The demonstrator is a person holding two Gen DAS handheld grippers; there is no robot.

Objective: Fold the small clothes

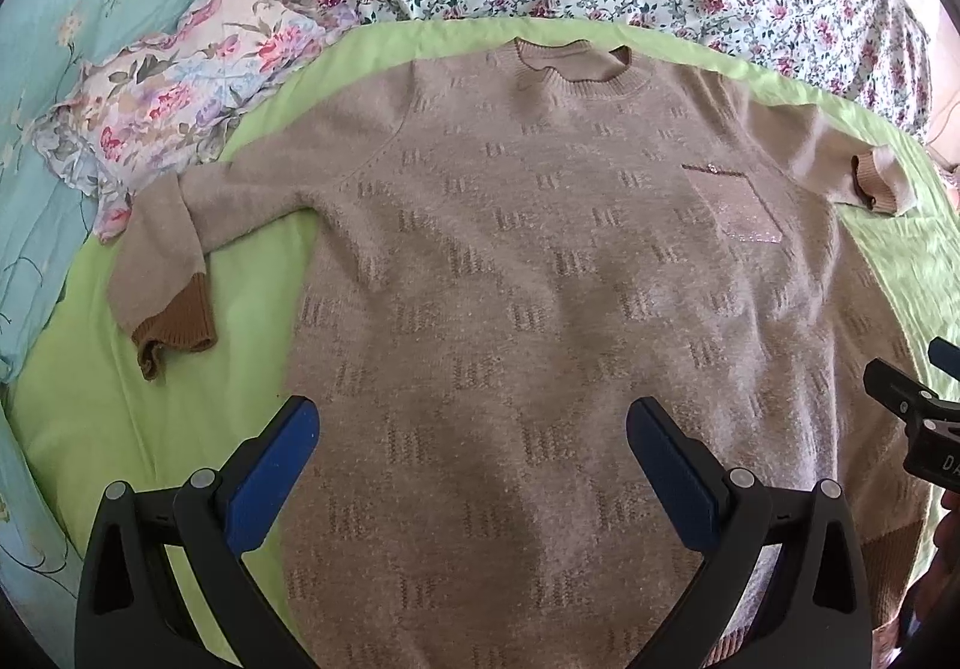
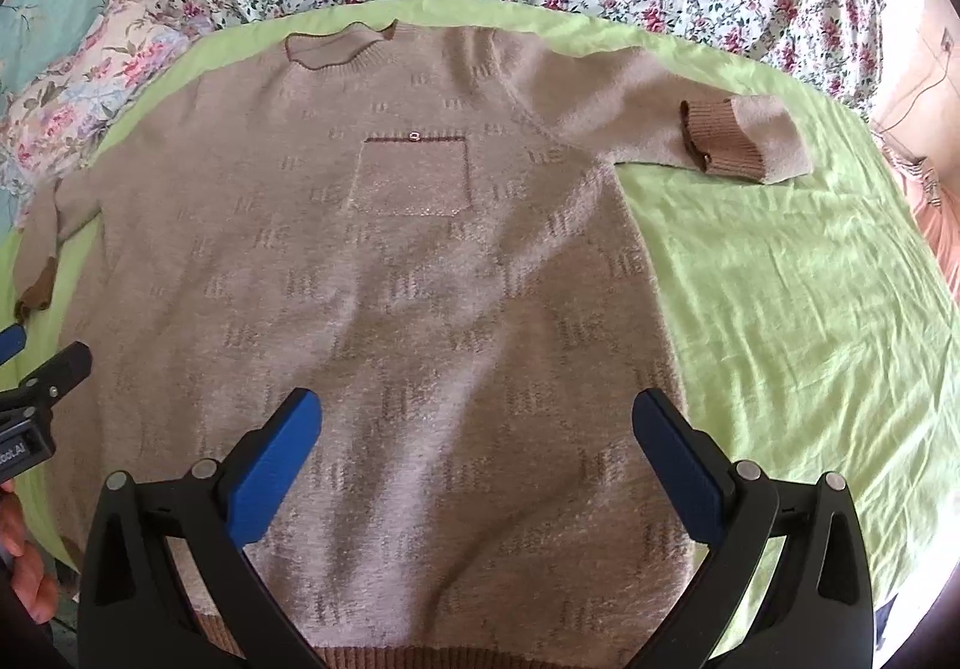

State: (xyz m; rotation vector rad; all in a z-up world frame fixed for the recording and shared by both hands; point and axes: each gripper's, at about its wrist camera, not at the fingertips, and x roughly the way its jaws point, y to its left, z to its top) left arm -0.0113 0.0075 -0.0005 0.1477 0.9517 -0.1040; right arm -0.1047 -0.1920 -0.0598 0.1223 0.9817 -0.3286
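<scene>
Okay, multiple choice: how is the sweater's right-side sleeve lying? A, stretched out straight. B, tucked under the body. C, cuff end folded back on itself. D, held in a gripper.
C: the sleeve of the sweater has its brown cuff doubled back over it.

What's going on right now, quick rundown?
Left gripper open, right gripper open, both above the hem end, holding nothing. Sweater flat, face up on green sheet, sleeves out, unfolded. Nothing on it.

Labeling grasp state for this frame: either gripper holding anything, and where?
Nothing held. The left gripper and right gripper are both open above the sweater, which lies flat on the green sheet.
</scene>
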